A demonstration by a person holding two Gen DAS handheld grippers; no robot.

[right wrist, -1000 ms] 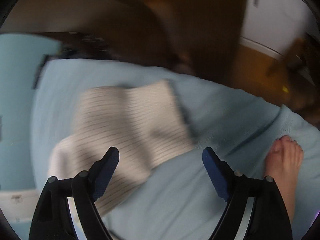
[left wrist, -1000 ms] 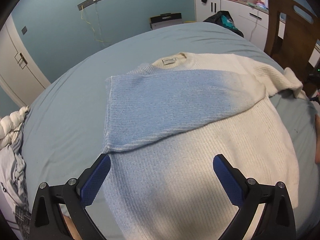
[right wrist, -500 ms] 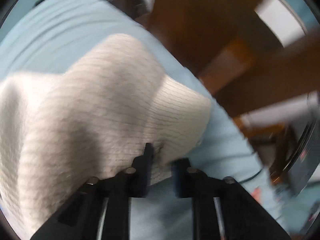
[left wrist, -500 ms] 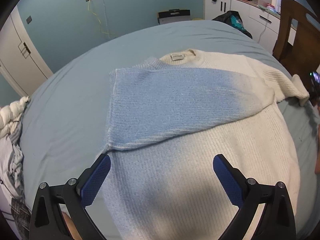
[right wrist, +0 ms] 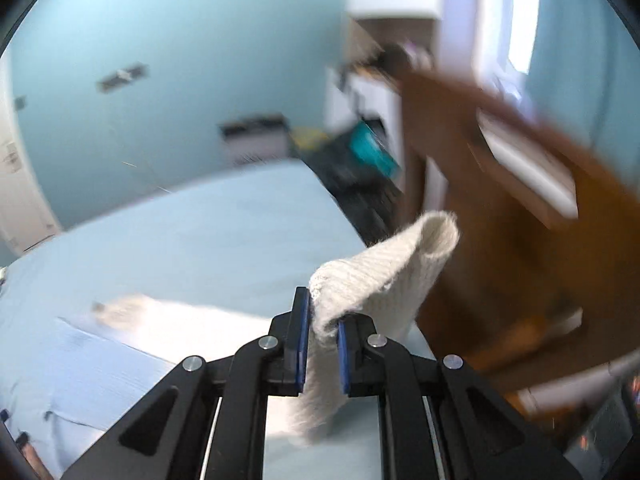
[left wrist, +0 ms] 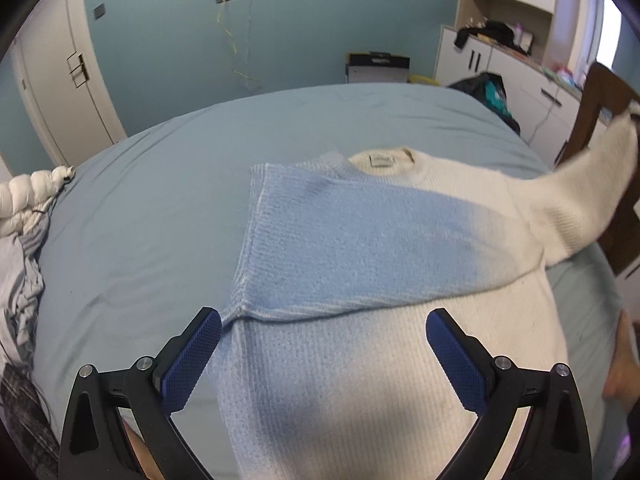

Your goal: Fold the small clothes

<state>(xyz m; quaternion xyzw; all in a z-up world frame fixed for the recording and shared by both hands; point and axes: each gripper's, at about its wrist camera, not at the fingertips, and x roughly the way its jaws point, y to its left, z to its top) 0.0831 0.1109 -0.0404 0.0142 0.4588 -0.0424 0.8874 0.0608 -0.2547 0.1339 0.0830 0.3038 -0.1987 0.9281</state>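
A knit sweater [left wrist: 360, 360], cream fading to light blue, lies flat on the blue bed [left wrist: 152, 208], neck label away from me. Its blue sleeve [left wrist: 340, 248] is folded across the chest. My left gripper [left wrist: 320, 354] is open and empty, hovering over the sweater's lower body. My right gripper [right wrist: 320, 332] is shut on the cream sleeve's cuff [right wrist: 384, 276] and holds it raised off the bed. In the left wrist view that lifted sleeve [left wrist: 588, 184] stretches up to the right edge.
A brown wooden chair [right wrist: 520, 216] stands close by the bed's right side. White cabinets [left wrist: 500, 64] and a dark bag [left wrist: 492, 92] are at the back right. Bunched white and grey bedding [left wrist: 24, 240] lies at the left edge. A bare foot [left wrist: 624, 360] shows at right.
My right gripper closed on the cream sleeve's cuff and lifted it off the bed toward the upper right. My left gripper stayed open over the sweater, pulling back slightly.
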